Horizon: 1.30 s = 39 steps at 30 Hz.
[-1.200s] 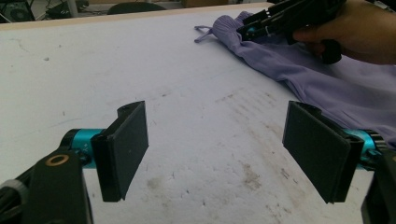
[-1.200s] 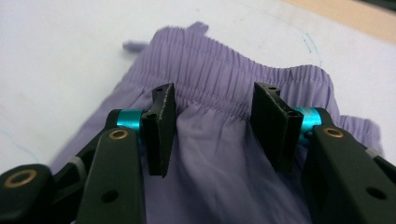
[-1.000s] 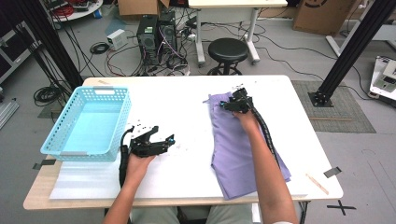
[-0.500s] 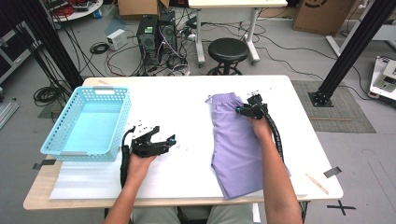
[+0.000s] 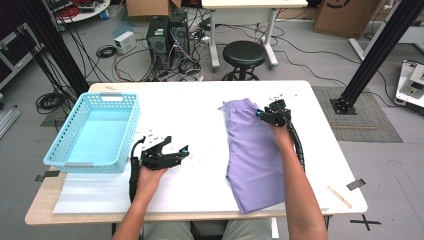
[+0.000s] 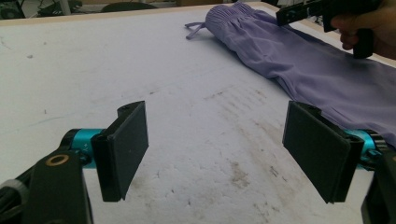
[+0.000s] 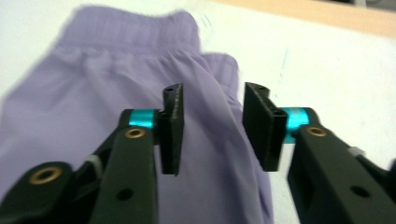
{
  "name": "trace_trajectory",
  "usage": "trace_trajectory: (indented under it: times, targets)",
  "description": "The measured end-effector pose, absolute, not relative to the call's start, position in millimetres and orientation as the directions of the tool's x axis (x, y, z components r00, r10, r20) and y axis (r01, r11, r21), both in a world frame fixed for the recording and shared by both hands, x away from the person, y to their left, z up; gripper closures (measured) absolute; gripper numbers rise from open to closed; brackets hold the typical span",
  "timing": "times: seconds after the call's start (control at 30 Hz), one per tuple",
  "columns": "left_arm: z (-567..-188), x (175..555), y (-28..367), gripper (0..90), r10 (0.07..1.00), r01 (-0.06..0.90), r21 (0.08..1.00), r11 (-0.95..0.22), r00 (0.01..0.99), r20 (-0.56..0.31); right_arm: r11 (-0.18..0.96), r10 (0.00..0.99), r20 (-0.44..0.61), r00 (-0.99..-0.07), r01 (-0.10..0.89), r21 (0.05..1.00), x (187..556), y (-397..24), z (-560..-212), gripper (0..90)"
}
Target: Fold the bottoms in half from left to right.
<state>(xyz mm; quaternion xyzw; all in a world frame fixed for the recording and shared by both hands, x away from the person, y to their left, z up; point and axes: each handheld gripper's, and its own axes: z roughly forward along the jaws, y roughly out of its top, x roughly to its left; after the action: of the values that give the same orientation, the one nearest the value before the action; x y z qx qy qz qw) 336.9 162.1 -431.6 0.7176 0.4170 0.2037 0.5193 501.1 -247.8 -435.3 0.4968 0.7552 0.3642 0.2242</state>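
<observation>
Purple shorts (image 5: 255, 150) lie flat on the right half of the white table (image 5: 200, 105), waistband at the far end. My right gripper (image 5: 265, 116) sits low over the waistband's right edge. In the right gripper view its jaws (image 7: 212, 100) have just been closing and still stand apart, with a raised fold of the purple cloth (image 7: 93, 93) between them; the pads are not pressing on it. My left gripper (image 5: 177, 146) rests on the table left of the shorts, wide open and with nothing between its jaws (image 6: 215, 126). The left gripper view also shows the shorts (image 6: 303, 60) and the right gripper (image 6: 285, 16).
A light blue plastic basket (image 5: 95, 130) stands empty at the table's left side. A white foam sheet (image 5: 85, 192) lies at the front left corner. A wooden stick (image 5: 339, 196) lies near the front right corner. A black stool (image 5: 244, 52) stands beyond the far edge.
My right gripper has moved rightward across the waistband to its right edge, and its jaws have narrowed. The left gripper has stayed where it was.
</observation>
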Motion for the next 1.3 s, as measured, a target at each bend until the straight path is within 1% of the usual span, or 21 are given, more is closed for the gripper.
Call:
trace_trajectory:
  times: [0.03, 0.07, 0.23, 0.27, 0.37, 0.4, 0.43, 0.47, 0.5, 0.53, 0.57, 0.6, 0.67, 0.73, 0.77, 0.93, 0.97, 1.07, 1.17, 1.23, 1.3]
  targets:
    - [-432, 337, 161, 22.4, 0.811, 0.389, 0.914, -0.112, 0.567, -0.143, 0.248, 0.913, 0.026, -0.406, 0.606, 0.755, 502, -247, -439, 72.0]
    - [-433, 338, 161, 22.4, 0.809, 0.39, 0.914, -0.114, 0.571, -0.143, 0.284, 0.904, 0.017, -0.426, 0.632, 0.721, 502, -247, -443, 89.6]
    - [-433, 339, 161, 22.5, 0.811, 0.389, 0.915, -0.109, 0.567, -0.144, 0.294, 0.906, -0.008, -0.423, 0.615, 0.732, 495, -253, -433, 90.0]
    - [-433, 339, 161, 22.4, 0.811, 0.389, 0.915, -0.107, 0.566, -0.146, 0.289, 0.921, -0.036, -0.387, 0.62, 0.73, 490, -258, -428, 90.0]
    - [-432, 339, 161, 22.4, 0.808, 0.386, 0.916, -0.11, 0.571, -0.144, 0.285, 0.935, -0.06, -0.349, 0.643, 0.711, 486, -264, -428, 90.0]
    - [-433, 338, 160, 22.4, 0.807, 0.386, 0.916, -0.108, 0.572, -0.146, 0.274, 0.936, -0.033, -0.351, 0.664, 0.696, 486, -269, -433, 90.0]
    - [-433, 338, 160, 22.4, 0.806, 0.387, 0.916, -0.109, 0.573, -0.146, 0.271, 0.935, -0.021, -0.355, 0.672, 0.689, 486, -269, -435, 89.2]
    - [-433, 339, 159, 22.5, 0.807, 0.388, 0.916, -0.106, 0.571, -0.149, 0.278, 0.931, -0.015, -0.366, 0.677, 0.681, 487, -269, -437, 84.0]
    - [-433, 339, 159, 22.5, 0.807, 0.388, 0.915, -0.108, 0.571, -0.147, 0.276, 0.932, -0.019, -0.363, 0.671, 0.688, 487, -268, -437, 74.2]
    - [-433, 339, 159, 22.5, 0.807, 0.388, 0.916, -0.107, 0.571, -0.148, 0.276, 0.932, -0.019, -0.363, 0.671, 0.688, 487, -268, -437, 74.2]
    - [-433, 339, 160, 22.4, 0.807, 0.387, 0.917, -0.103, 0.571, -0.15, 0.258, 0.938, -0.018, -0.347, 0.662, 0.704, 488, -267, -435, 68.5]
    - [-433, 339, 160, 22.4, 0.807, 0.386, 0.916, -0.104, 0.571, -0.149, 0.22, 0.939, 0.001, -0.343, 0.604, 0.766, 486, -262, -426, 67.2]
    - [-433, 339, 161, 22.4, 0.807, 0.386, 0.917, -0.104, 0.571, -0.148, 0.22, 0.937, -0.005, -0.349, 0.579, 0.785, 486, -258, -423, 64.1]
    - [-433, 339, 161, 22.4, 0.808, 0.387, 0.916, -0.102, 0.57, -0.151, 0.226, 0.922, -0.002, -0.387, 0.533, 0.816, 488, -245, -414, 62.2]
    - [-433, 339, 160, 22.4, 0.807, 0.386, 0.917, -0.104, 0.571, -0.149, 0.233, 0.899, 0.022, -0.438, 0.518, 0.823, 494, -228, -408, 54.7]
    - [-432, 338, 160, 22.4, 0.805, 0.387, 0.916, -0.104, 0.574, -0.151, 0.237, 0.866, 0.066, -0.495, 0.524, 0.818, 508, -198, -409, 52.1]
    - [-432, 338, 159, 22.5, 0.805, 0.386, 0.917, -0.104, 0.573, -0.15, 0.267, 0.869, 0.047, -0.493, 0.546, 0.794, 516, -185, -415, 52.9]
    - [-432, 337, 160, 22.5, 0.807, 0.388, 0.916, -0.103, 0.572, -0.151, 0.278, 0.874, 0.042, -0.484, 0.569, 0.774, 521, -177, -424, 54.4]
    - [-432, 336, 160, 22.4, 0.808, 0.388, 0.916, -0.106, 0.57, -0.148, 0.322, 0.889, -0.013, -0.457, 0.606, 0.728, 526, -175, -437, 55.9]
    - [-432, 336, 161, 22.4, 0.809, 0.391, 0.914, -0.108, 0.569, -0.147, 0.31, 0.89, -0.008, -0.456, 0.594, 0.743, 525, -179, -442, 58.1]
    - [-432, 336, 162, 22.5, 0.813, 0.392, 0.914, -0.102, 0.562, -0.151, 0.338, 0.888, -0.049, -0.458, 0.576, 0.745, 524, -180, -443, 59.2]
